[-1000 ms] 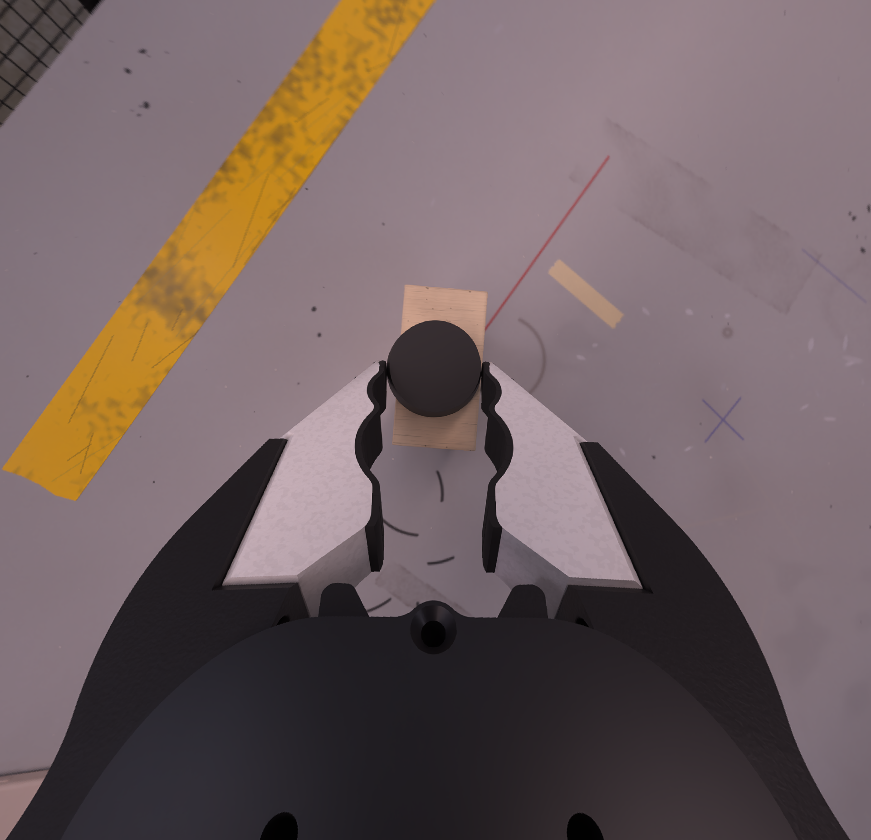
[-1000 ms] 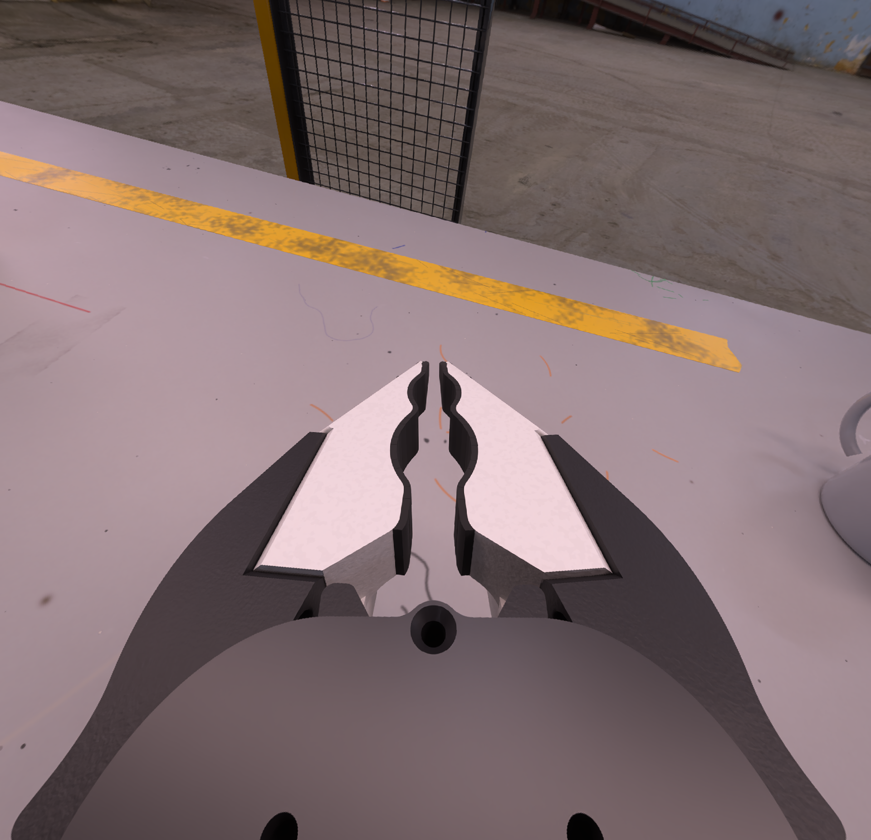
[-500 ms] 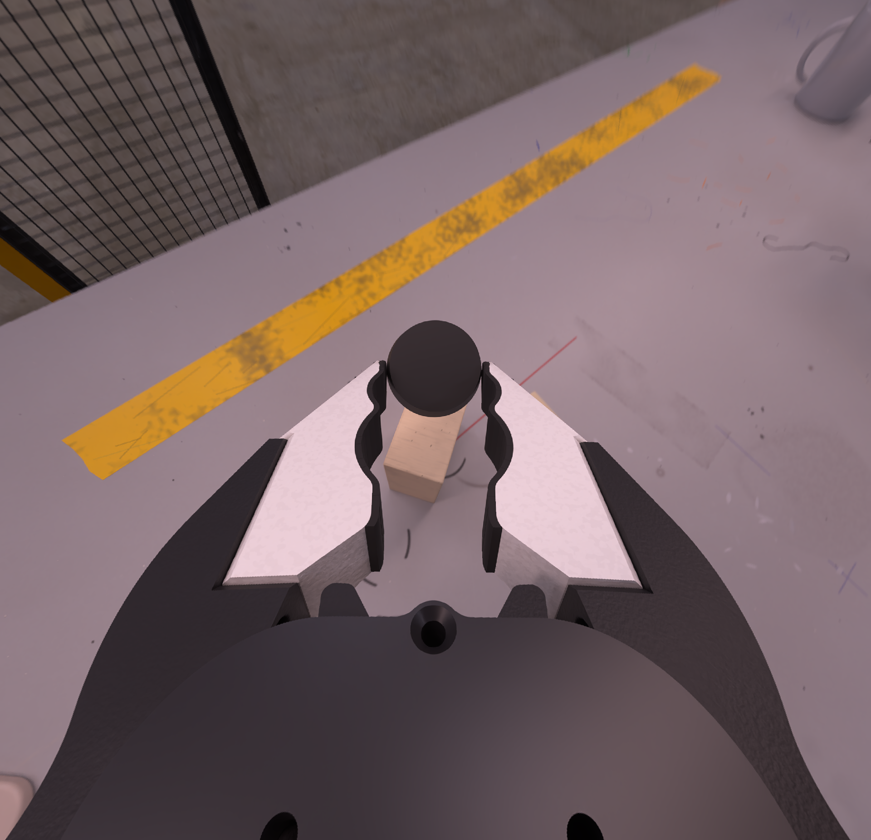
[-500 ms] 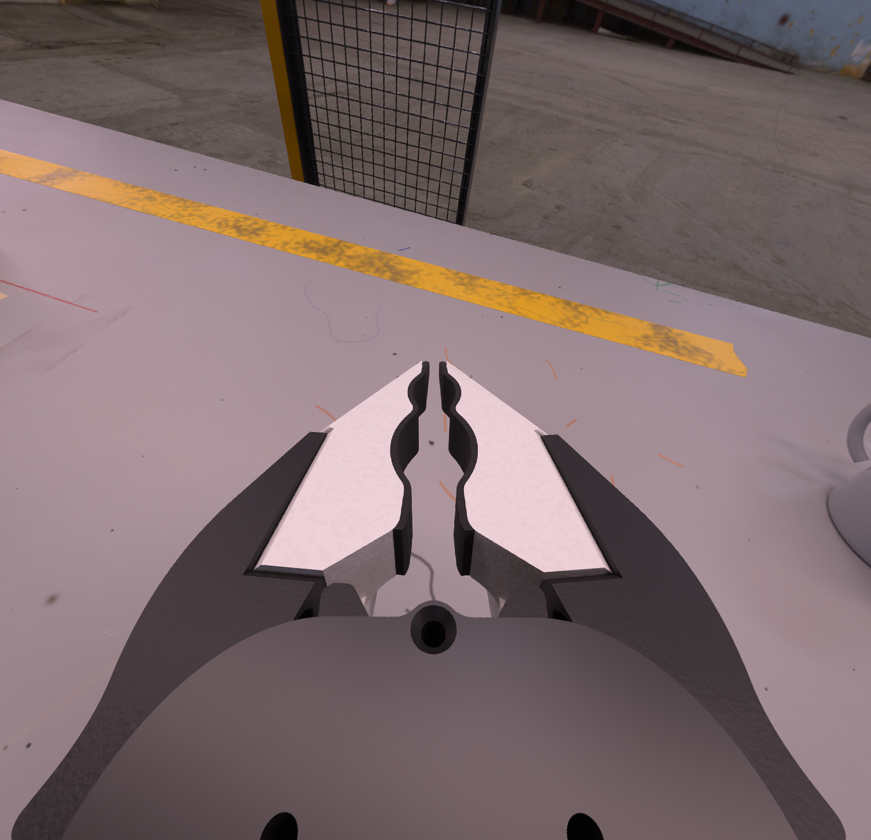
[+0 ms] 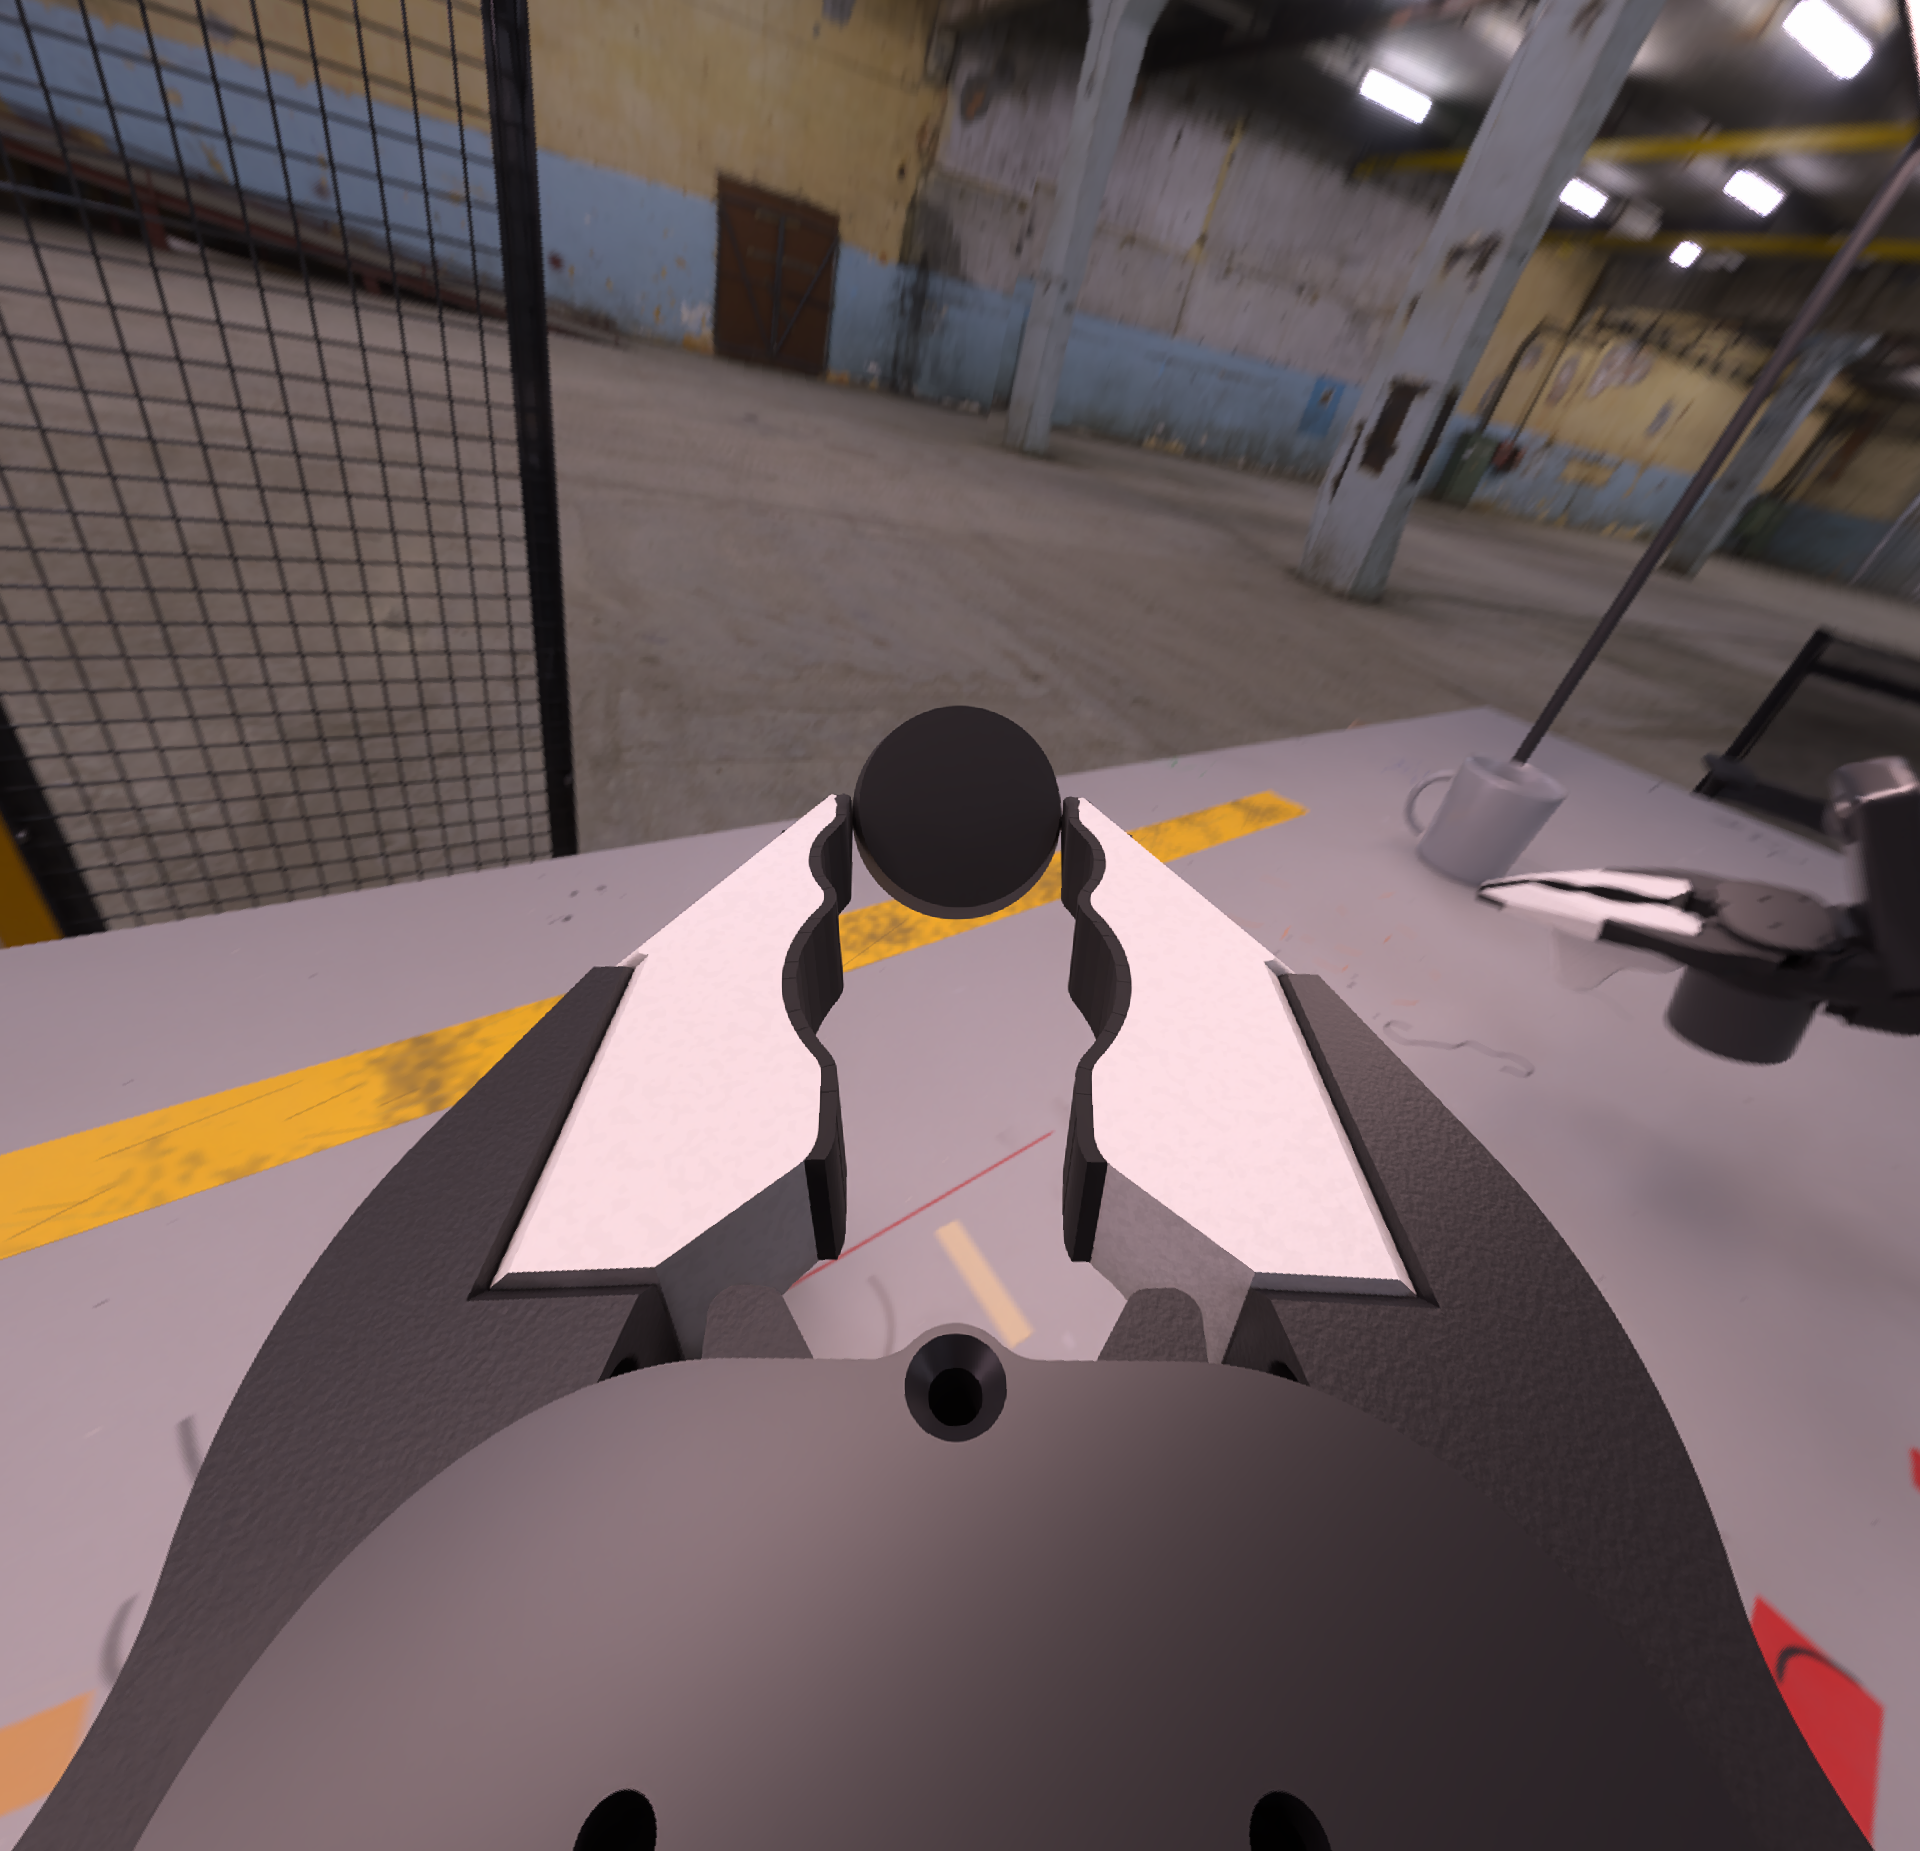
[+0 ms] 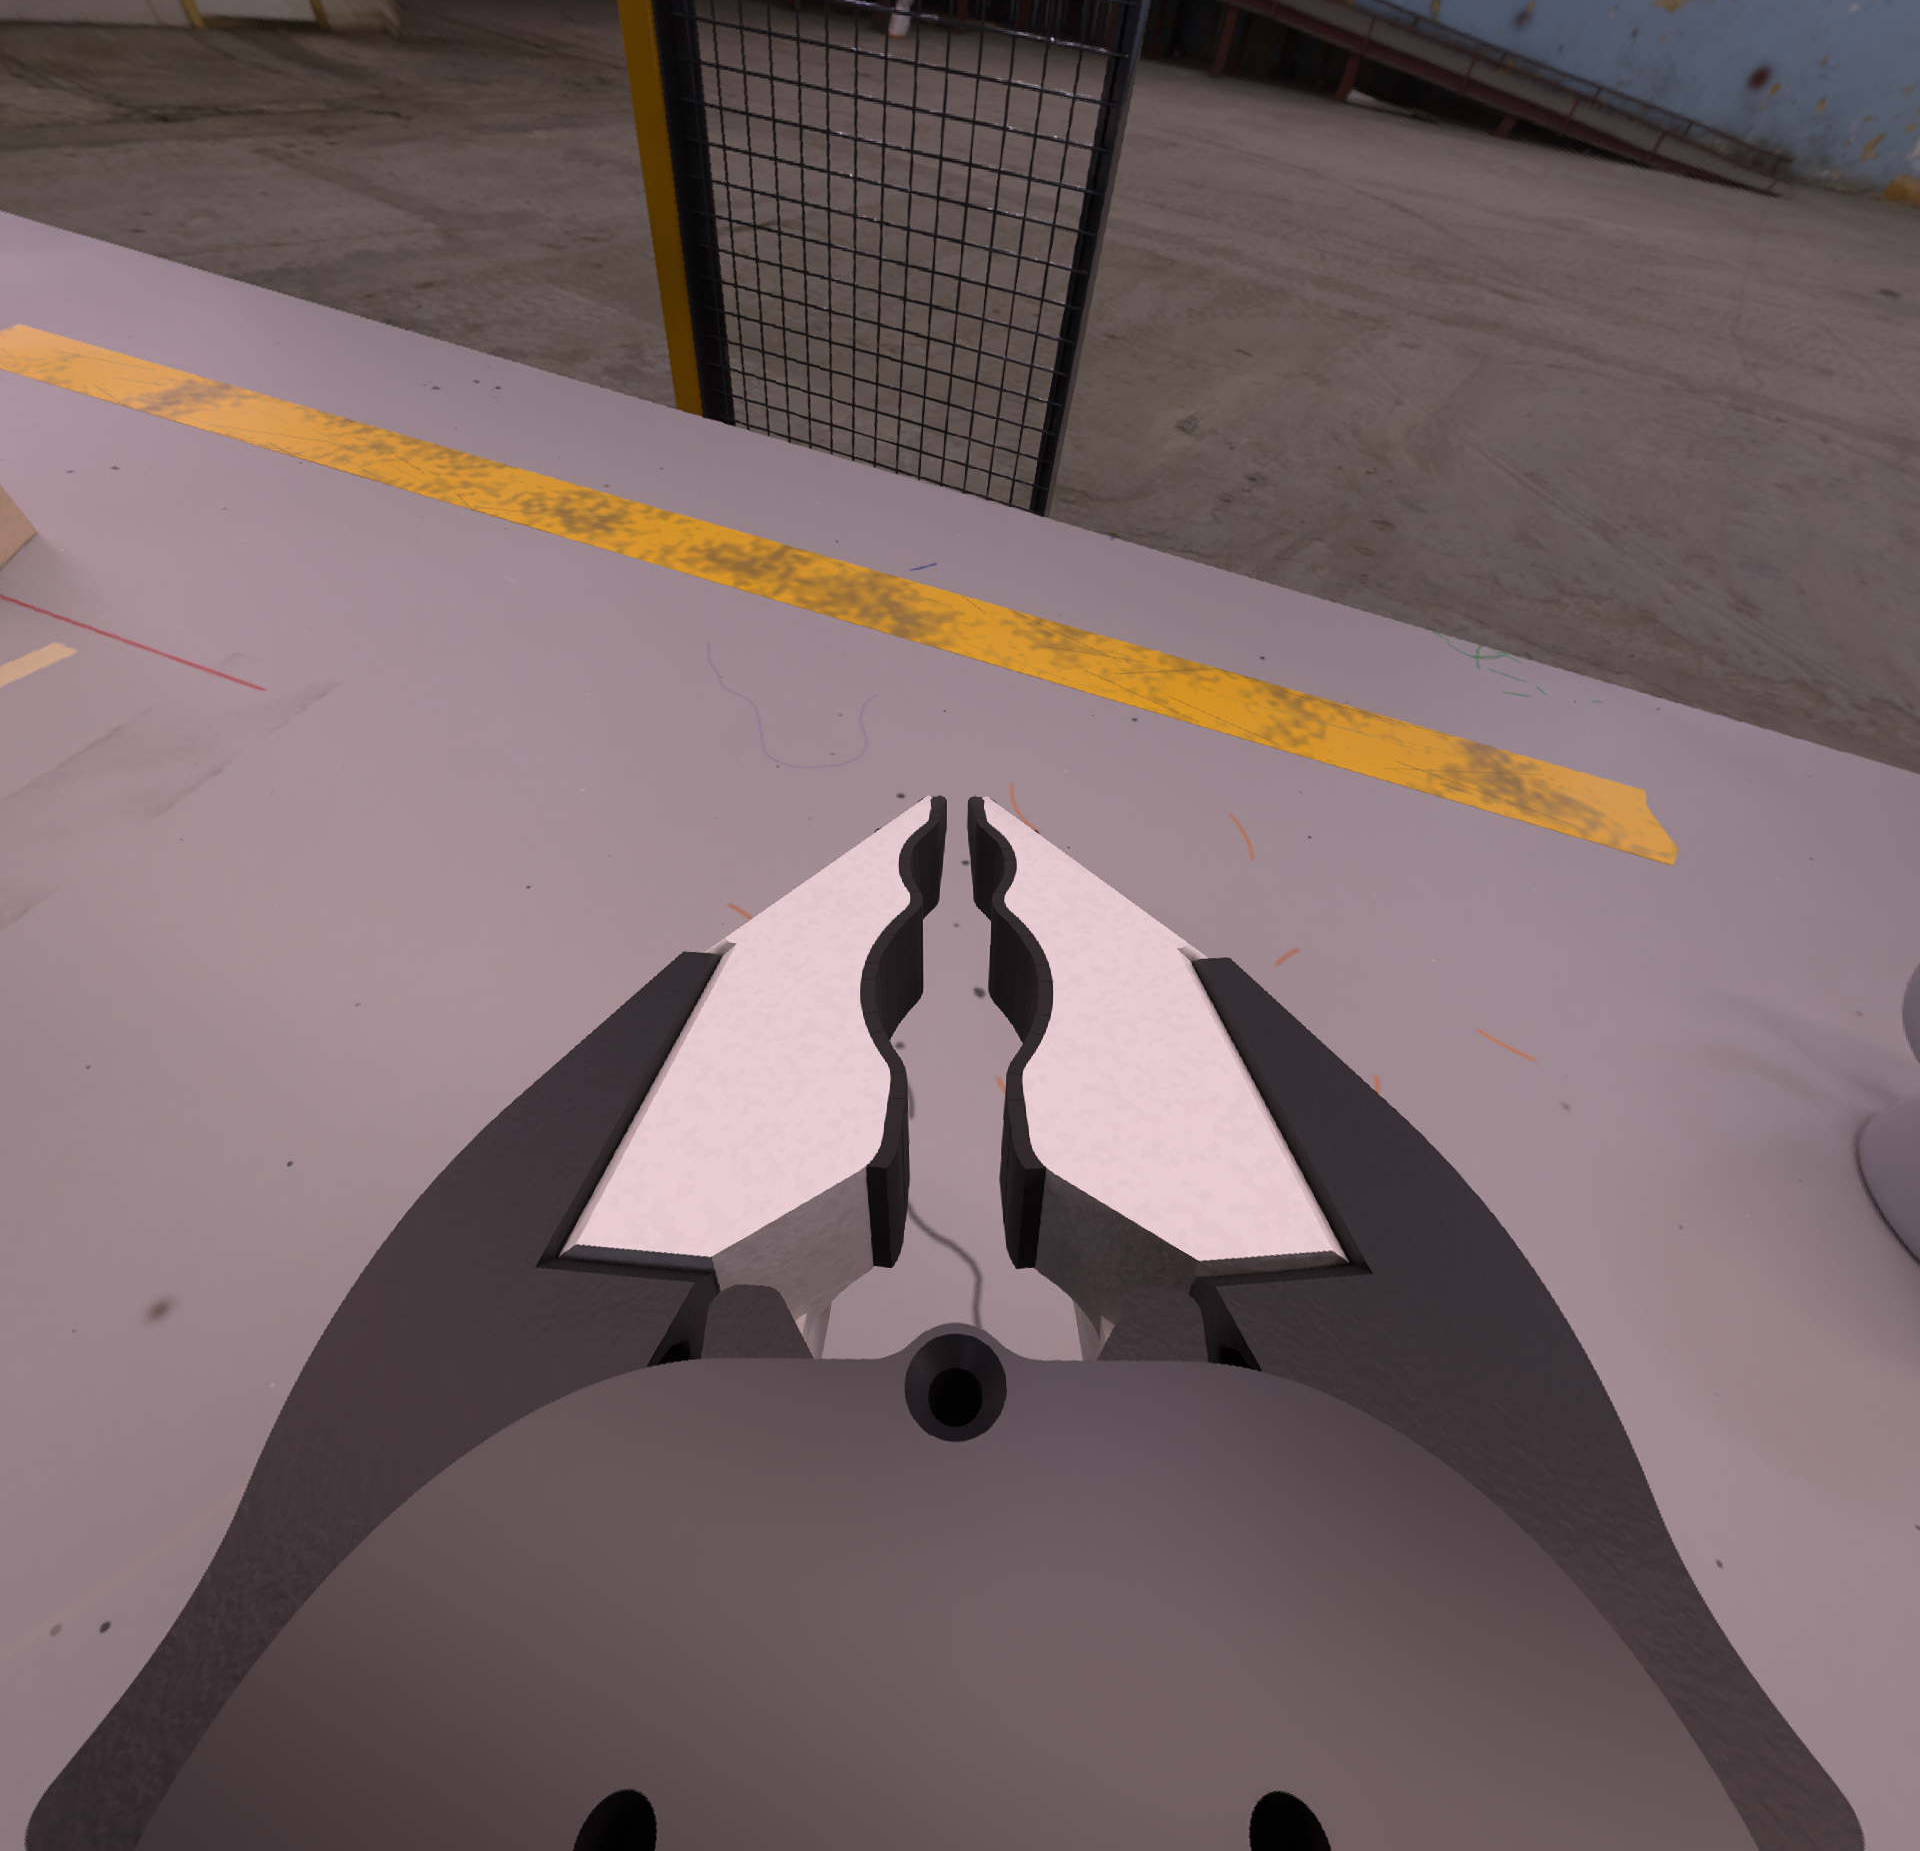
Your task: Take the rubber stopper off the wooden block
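Note:
My left gripper [image 5: 956, 827] is shut on the black rubber stopper [image 5: 956, 809], pinched at the fingertips and held well above the grey table [image 5: 312, 1386]. The wooden block is out of the left wrist view. Only a light wood corner of it [image 6: 12, 532] shows at the far left edge of the right wrist view, resting on the table. My right gripper [image 6: 956, 814] is shut and empty, hovering low over the table. It also shows at the right of the left wrist view [image 5: 1507, 892].
A yellow tape strip [image 6: 935, 606] runs along the table's far side, near its edge. A black mesh fence panel [image 6: 904, 191] stands beyond it. A grey mug [image 5: 1481, 814] with a rod in it stands at the far right, close to my right gripper.
My left gripper has risen and tilted up with the stopper, which is now off the block. The block has dropped out of its view. The right gripper has barely moved.

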Available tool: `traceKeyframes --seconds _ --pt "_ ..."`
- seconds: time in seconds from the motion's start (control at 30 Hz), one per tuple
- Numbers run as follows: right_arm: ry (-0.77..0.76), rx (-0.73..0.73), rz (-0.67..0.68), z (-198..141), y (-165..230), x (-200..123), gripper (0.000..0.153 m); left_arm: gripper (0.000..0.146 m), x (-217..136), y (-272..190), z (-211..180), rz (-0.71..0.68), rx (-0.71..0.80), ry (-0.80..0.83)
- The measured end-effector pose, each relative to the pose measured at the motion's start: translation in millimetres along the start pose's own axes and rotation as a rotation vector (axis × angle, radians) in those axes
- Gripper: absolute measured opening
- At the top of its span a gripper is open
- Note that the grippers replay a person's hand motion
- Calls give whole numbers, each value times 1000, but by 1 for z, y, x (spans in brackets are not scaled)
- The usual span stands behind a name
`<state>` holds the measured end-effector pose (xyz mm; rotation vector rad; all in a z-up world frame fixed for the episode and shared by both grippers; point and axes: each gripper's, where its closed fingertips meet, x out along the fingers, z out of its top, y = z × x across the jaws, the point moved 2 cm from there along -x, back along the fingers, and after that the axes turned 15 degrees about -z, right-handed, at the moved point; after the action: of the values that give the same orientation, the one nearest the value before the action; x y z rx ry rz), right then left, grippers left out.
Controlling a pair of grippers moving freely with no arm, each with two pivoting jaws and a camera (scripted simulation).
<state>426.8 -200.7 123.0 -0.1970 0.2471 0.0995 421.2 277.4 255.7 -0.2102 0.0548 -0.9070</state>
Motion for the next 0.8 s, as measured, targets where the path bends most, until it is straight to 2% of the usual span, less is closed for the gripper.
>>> traceKeyframes --seconds 0.27,0.8 --pt "-21 -6 35 3 7 -2 4 40 13 -51 6 -112 -17 -180" --pt "-92 -54 149 13 31 -10 6 40 56 -121 -18 -317 -106 -268"
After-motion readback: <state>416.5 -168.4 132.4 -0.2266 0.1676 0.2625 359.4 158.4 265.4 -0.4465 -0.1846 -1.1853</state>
